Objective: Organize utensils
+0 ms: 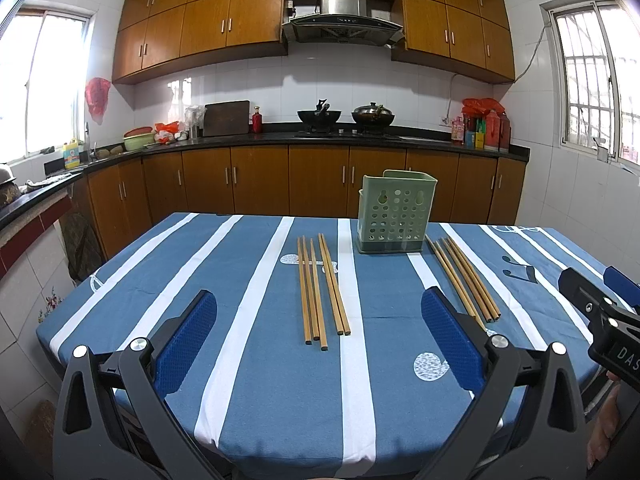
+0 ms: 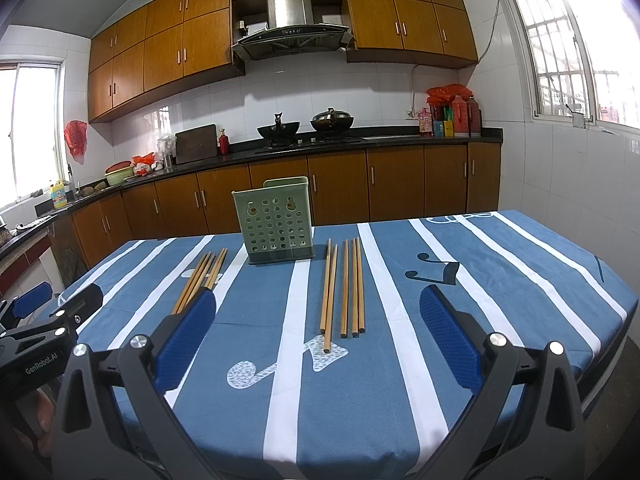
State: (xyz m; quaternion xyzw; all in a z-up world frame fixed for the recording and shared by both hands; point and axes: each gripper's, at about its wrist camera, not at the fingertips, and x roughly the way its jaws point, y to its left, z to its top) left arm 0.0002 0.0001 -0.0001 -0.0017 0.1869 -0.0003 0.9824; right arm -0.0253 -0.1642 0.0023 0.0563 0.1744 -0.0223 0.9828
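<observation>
Two groups of several wooden chopsticks lie on the blue striped tablecloth [image 1: 240, 380]. One group [image 1: 322, 288] lies straight ahead of my left gripper [image 1: 319, 295], which hovers open and empty near the table's front edge. The other group [image 1: 466, 280] lies to the right, partly behind my right finger [image 1: 452, 340]. A green perforated utensil holder [image 1: 394, 216] stands upright behind and between the groups. In the right wrist view my right gripper [image 2: 318, 294] is open and empty, facing its chopstick group [image 2: 344, 292]; the holder [image 2: 276, 220] and the other group [image 2: 200, 276] sit to the left.
The right gripper [image 1: 600, 284] shows at the right edge of the left wrist view, and the left gripper [image 2: 56, 304] at the left edge of the right wrist view. A kitchen counter [image 1: 280, 140] with two woks [image 1: 320, 116] runs behind the table.
</observation>
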